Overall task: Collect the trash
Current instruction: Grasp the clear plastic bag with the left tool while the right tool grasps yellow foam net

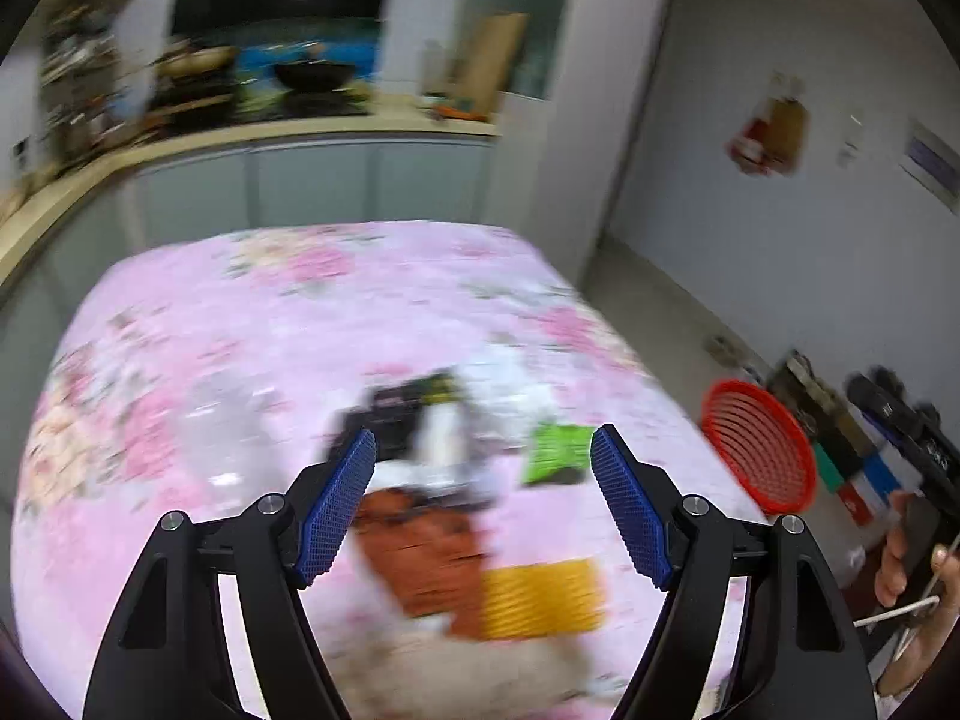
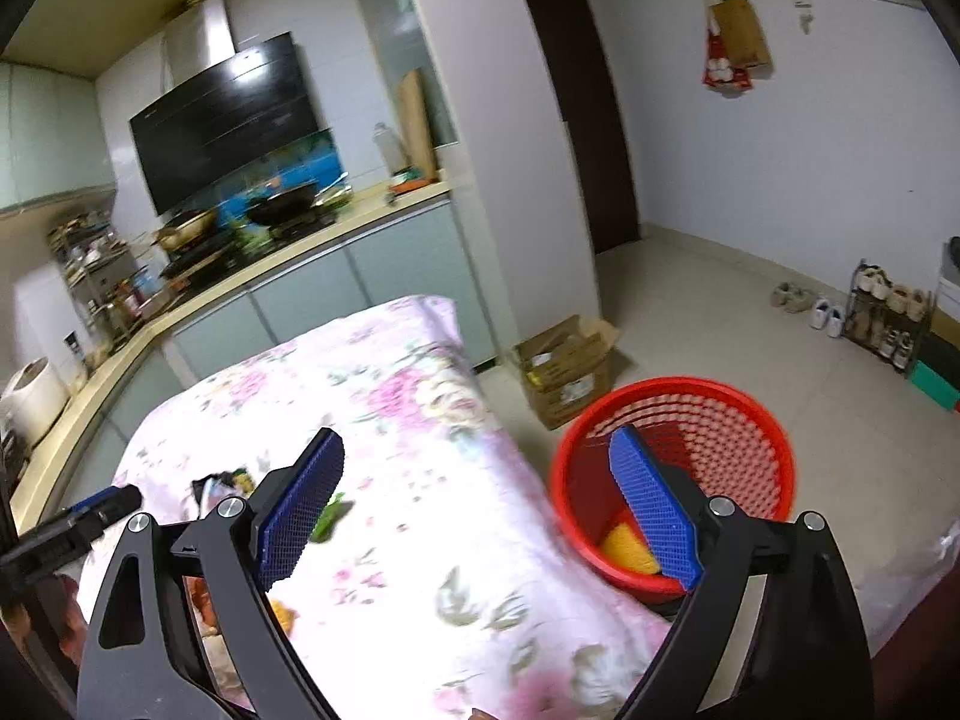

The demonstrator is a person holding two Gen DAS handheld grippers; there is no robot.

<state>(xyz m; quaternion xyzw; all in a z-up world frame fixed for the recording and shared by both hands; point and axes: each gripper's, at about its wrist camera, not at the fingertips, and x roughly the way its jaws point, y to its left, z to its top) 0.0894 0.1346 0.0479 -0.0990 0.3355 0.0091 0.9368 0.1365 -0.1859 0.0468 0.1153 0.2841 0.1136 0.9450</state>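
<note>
My left gripper [image 1: 483, 462] hangs over the table with its blue pads [image 1: 336, 504] spread wide and nothing between them. Under it, on the pink floral tablecloth [image 1: 270, 324], the trash lies in a loose heap, blurred in the left wrist view: a black wrapper [image 1: 402, 408] at 12 o'clock from the fingertips, a green wrapper [image 1: 555, 453] at 2 o'clock, an orange-brown packet [image 1: 432, 552] just below the gap, and a yellow packet [image 1: 540, 597] touching its 4 o'clock edge. Something clear or silvery [image 1: 222, 420] lies at 10 o'clock; I cannot tell what it is.

My right gripper [image 2: 477, 480] is also spread and holds nothing. It straddles the table's right edge: its left pad is over the tablecloth [image 2: 420, 480], its right pad is in front of the red basket [image 2: 738, 420]. The basket stands on the floor just beside the table, at 3 o'clock from the cloth. A yellow item [image 2: 627, 549] lies in its bottom. A cardboard box [image 2: 567, 369] sits on the floor at the basket's 11 o'clock.
</note>
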